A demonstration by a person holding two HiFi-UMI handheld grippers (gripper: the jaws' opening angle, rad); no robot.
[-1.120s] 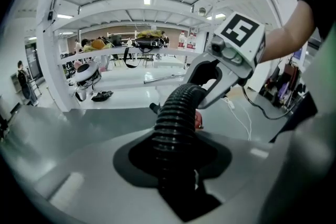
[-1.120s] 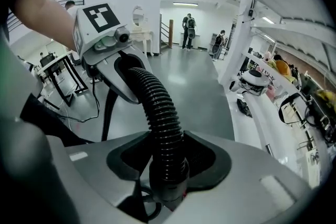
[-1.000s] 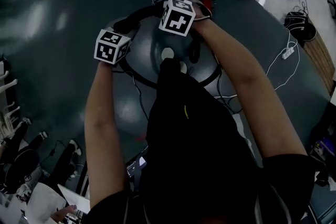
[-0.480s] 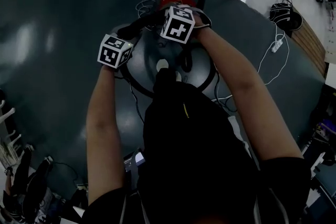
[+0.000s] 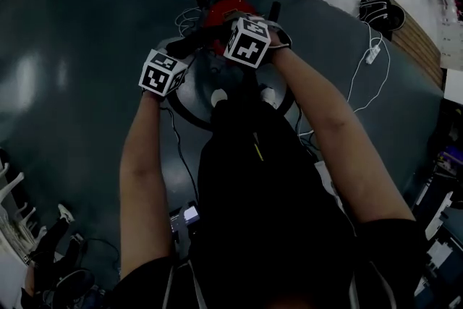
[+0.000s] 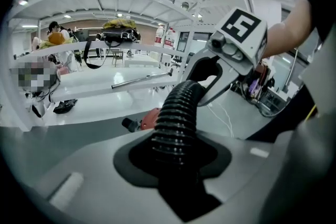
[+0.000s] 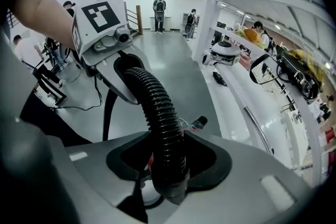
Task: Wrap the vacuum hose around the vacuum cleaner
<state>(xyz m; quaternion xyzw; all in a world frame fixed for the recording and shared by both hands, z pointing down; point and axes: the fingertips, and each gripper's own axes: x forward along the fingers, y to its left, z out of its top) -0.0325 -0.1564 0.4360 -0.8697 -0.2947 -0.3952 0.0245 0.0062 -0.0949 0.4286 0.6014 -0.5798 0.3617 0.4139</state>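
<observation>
Looking down from the head at the round grey vacuum cleaner point(image 5: 189, 92), sitting on the dark floor point(image 5: 72, 83) right in front of the person. Holding the black bumpy hose point(image 6: 176, 123) over the far side of it with both tools. Pinching the hose in the left gripper point(image 6: 176, 168), with the jaws partway in and pressed snug on its sides. Pinching the same hose in the right gripper point(image 7: 169, 168) too, again partway in and tight on it. Only a short curved bit of hose between the two grips, bending up from one tool to the other. Reaching out with both bare arms point(image 5: 141, 155), the left tool a little nearer, the right one just beside it and a bit farther out. Just past the tools, a red thing point(image 5: 226, 11) with black knobs, close at the vacuum's far edge; touching or not, hard to tell. Off to the right on the floor, well apart from the vacuum, a thin white cable point(image 5: 359, 79) with a plug strip point(image 5: 374, 54). Far behind, white benches point(image 6: 105, 86) and a few people point(image 7: 159, 13).
</observation>
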